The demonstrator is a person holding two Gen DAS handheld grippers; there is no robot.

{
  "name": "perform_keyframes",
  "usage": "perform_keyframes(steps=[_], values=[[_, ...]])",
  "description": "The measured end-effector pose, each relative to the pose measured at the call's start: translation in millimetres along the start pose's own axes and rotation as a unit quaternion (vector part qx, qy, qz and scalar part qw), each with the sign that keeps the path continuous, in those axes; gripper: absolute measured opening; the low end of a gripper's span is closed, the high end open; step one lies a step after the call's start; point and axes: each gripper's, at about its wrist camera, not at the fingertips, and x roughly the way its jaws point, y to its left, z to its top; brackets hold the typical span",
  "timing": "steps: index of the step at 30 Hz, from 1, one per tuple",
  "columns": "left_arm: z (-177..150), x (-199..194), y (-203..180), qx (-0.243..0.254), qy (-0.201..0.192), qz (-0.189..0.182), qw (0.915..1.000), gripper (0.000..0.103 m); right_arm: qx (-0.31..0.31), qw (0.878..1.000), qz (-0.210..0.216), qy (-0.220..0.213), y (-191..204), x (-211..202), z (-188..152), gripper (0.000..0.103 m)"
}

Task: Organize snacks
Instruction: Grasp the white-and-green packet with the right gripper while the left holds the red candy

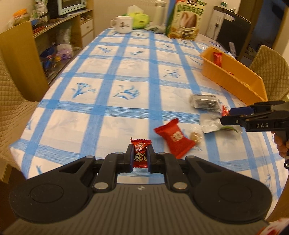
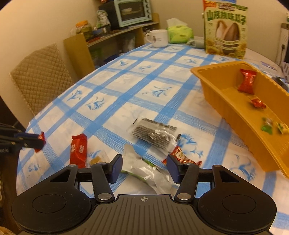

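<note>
My left gripper (image 1: 140, 157) is shut on a small red candy (image 1: 140, 144), held just above the blue-checked tablecloth (image 1: 112, 90); in the right wrist view the same candy (image 2: 41, 137) shows at the far left. My right gripper (image 2: 143, 167) stands open over a crumpled silver wrapper (image 2: 142, 169) with a green strip, and the pads do not touch it. Beside its right finger lies a red-and-silver candy (image 2: 180, 156). On the cloth lie a red packet (image 1: 174, 139), a tan sweet (image 1: 196, 137) and a clear pouch of dark seeds (image 2: 153, 133). The orange tray (image 2: 225, 101) at the right holds several wrapped candies.
A white mug (image 2: 159, 38), a green tissue pack (image 2: 178, 33) and a tall sunflower-seed box (image 2: 225, 30) stand at the table's far end. Quilted chairs (image 2: 39, 79) flank the table. A wooden shelf with a toaster oven (image 2: 133, 11) runs along the left wall.
</note>
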Motion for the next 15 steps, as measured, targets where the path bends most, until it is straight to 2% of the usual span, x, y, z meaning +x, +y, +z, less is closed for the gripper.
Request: perform_keyframes(steps=[7, 15], values=[[-0.1, 1.0, 10.7, -0.011, 0.007, 0.011, 0.9999, 0.013, -0.003, 1.000, 0.007, 0.027, -0.8, 14.8, 0.8, 0.054], [3.7, 4.5, 12.8, -0.014, 0.010, 0.008, 0.9998, 0.013, 0.001, 0.998, 0.031, 0.047, 13.5, 11.3, -9.2, 0.054]])
